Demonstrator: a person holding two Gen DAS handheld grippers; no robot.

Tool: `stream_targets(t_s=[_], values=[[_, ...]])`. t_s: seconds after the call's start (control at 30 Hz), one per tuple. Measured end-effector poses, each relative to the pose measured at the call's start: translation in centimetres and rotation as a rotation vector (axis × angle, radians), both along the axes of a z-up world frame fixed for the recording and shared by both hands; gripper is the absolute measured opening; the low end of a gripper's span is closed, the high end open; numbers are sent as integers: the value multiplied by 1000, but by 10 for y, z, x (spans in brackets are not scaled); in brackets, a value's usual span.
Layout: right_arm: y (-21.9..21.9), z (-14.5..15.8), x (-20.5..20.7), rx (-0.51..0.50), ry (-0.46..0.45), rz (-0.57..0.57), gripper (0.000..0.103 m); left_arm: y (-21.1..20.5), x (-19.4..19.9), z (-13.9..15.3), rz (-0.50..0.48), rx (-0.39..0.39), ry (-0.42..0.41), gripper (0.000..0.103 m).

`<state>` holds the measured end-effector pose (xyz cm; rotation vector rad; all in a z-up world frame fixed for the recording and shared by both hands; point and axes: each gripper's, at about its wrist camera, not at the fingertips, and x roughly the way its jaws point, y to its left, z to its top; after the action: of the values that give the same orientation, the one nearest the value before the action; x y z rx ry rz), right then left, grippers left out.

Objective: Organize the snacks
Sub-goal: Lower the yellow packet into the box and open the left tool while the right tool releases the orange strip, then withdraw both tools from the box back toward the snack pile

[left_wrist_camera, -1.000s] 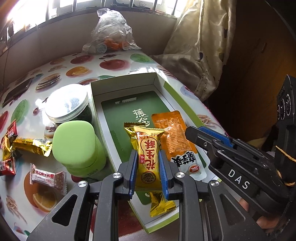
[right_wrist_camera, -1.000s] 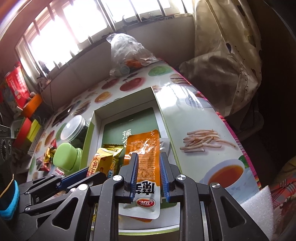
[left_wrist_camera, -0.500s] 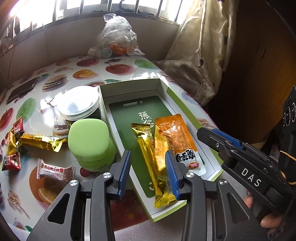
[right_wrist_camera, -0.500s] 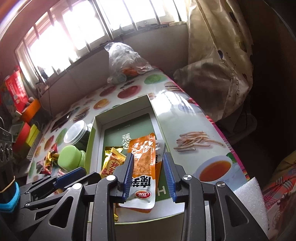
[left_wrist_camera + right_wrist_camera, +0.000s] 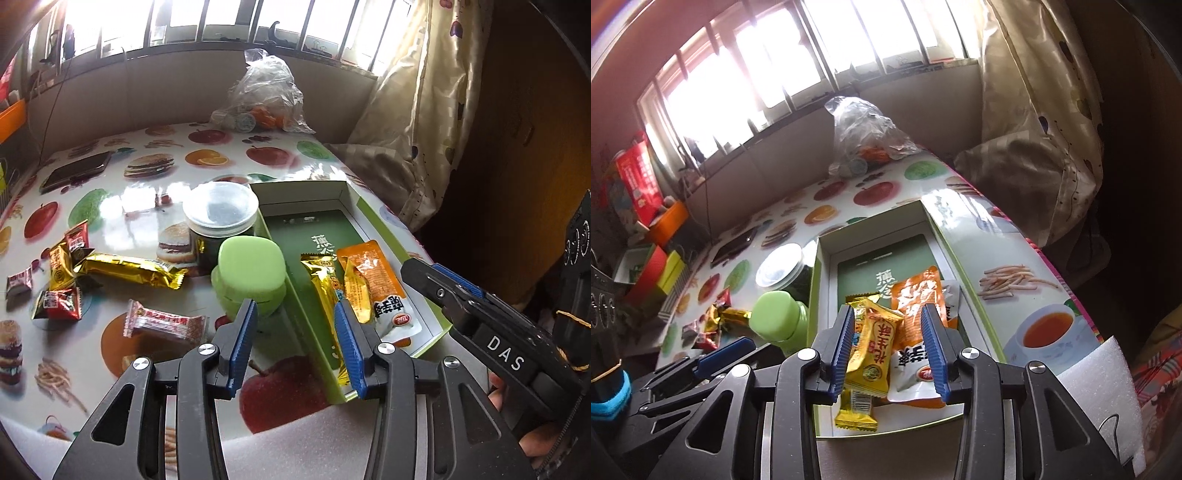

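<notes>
While I scan from the tabletop's left edge, loose snacks lie scattered: small red packets (image 5: 59, 303), a long gold bar (image 5: 129, 271) lying crosswise, and a pink-wrapped wafer (image 5: 164, 325) nearer me. I judge these light, crinkly and slippery, best pinched across the middle of the short side. Beside them stand a clear-lidded jar (image 5: 221, 210) and a green tub (image 5: 251, 280), touching the green box (image 5: 306, 188) along the right edge. Inside it lie the yellow peanut bar (image 5: 871, 347) and orange pouch (image 5: 916, 306), side by side, long axes running away from me. My left gripper (image 5: 295, 345) has just been opening and holds nothing; my right gripper (image 5: 886, 354) likewise has just been spreading, pads clear of both packets below.
</notes>
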<state>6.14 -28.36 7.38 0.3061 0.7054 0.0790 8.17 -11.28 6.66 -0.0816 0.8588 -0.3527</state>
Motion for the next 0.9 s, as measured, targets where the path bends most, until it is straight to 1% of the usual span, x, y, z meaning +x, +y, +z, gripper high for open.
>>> stream_targets(t_s=[0.13, 0.33, 0.5, 0.8, 0.9], values=[[16, 5, -4, -3, -17, 32, 38, 16, -7, 5, 33, 2, -17, 45], [42, 6, -4, -1, -20, 81, 39, 38, -16, 8, 78, 5, -34, 45], [64, 6, -3, -3, -29, 131, 39, 61, -19, 6, 134, -3, -34, 45], [113, 2, 2, -58, -31, 234, 40, 114, -21, -3, 252, -9, -23, 45], [123, -1, 5, -59, -22, 254, 40, 129, -19, -7, 276, -17, -11, 45]])
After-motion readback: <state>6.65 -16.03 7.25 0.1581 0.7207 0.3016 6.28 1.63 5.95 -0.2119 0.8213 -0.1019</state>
